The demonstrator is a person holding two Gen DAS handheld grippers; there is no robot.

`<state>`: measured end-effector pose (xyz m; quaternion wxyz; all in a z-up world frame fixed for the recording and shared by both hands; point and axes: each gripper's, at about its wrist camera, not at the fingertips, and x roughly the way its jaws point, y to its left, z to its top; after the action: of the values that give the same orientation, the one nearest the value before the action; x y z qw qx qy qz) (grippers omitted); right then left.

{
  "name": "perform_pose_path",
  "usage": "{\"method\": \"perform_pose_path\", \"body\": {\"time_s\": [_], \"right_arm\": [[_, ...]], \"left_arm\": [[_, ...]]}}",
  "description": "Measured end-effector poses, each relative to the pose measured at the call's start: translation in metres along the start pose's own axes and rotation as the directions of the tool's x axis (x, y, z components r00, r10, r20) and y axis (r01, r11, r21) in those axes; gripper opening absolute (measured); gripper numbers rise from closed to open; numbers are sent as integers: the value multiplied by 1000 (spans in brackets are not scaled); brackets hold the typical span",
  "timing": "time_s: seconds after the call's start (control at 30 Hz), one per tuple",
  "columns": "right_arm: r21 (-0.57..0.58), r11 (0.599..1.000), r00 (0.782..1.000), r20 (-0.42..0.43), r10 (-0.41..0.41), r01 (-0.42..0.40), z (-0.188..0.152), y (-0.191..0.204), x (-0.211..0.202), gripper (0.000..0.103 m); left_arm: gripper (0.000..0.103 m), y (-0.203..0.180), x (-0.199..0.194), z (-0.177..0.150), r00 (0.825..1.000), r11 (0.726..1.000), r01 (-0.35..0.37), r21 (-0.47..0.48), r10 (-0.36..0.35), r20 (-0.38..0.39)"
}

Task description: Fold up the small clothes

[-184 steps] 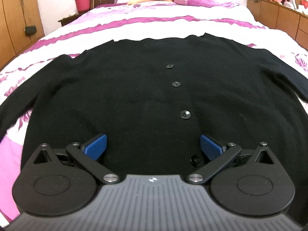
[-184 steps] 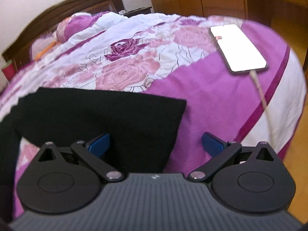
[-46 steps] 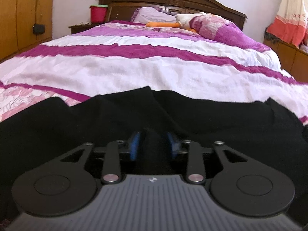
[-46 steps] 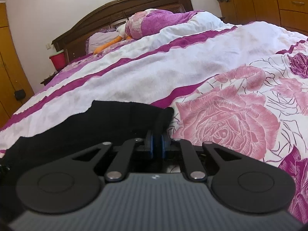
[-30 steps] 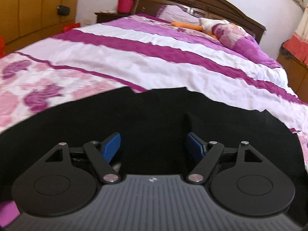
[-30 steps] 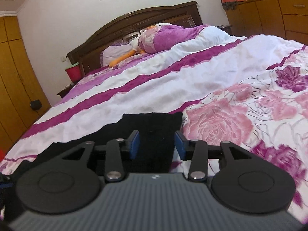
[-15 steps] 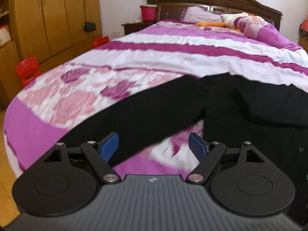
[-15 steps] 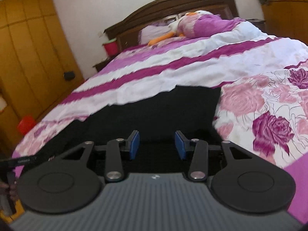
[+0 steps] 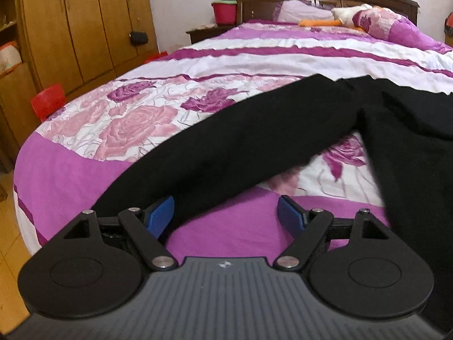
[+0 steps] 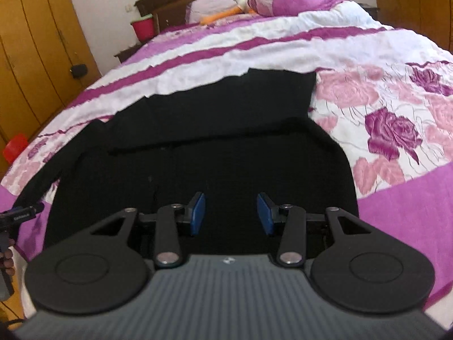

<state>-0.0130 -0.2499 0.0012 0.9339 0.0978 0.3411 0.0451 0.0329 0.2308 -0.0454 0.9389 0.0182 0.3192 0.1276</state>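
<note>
On the floral bedspread (image 9: 136,124) we count one black cardigan (image 10: 203,164) (partly folded), one sleeve (image 9: 240,153) outstretched. Both left gripper (image 9: 226,215) and right gripper (image 10: 230,212) are released, gripping nothing. Earlier, each clenched cardigan fabric; now both hover apart from it.

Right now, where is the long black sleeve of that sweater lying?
In the left wrist view the black sleeve stretches diagonally across the flowered bedspread, from the sweater's body on the right down toward the near left, its end beside the left claw.
</note>
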Motion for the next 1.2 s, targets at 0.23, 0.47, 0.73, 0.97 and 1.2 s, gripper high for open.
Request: {"method": "perform_pose_path", "body": {"time_s": [0.23,0.47,0.73,0.97,1.2], "right_arm": [[9,997,995,-54,-81,82,-13,-8,8,44],[-45,998,996,-71,-57,53,-30,-2,13,44],[-95,995,1000,-19,-15,13,-27,11,2,44],[-131,991,999,11,39,-37,-26,19,-7,44],[-94,995,999,27,42,-39,-27,10,-11,44]], "left_arm": [[85,-3,17,2,997,998,-42,43,39,68],[57,-4,28,10,990,994,-86,60,79,118],[8,0,6,32,973,998,-51,35,42,225],[8,-20,-37,75,927,999,27,48,-43,372],[8,-89,-60,108,880,980,127,154,-183,438]]}}
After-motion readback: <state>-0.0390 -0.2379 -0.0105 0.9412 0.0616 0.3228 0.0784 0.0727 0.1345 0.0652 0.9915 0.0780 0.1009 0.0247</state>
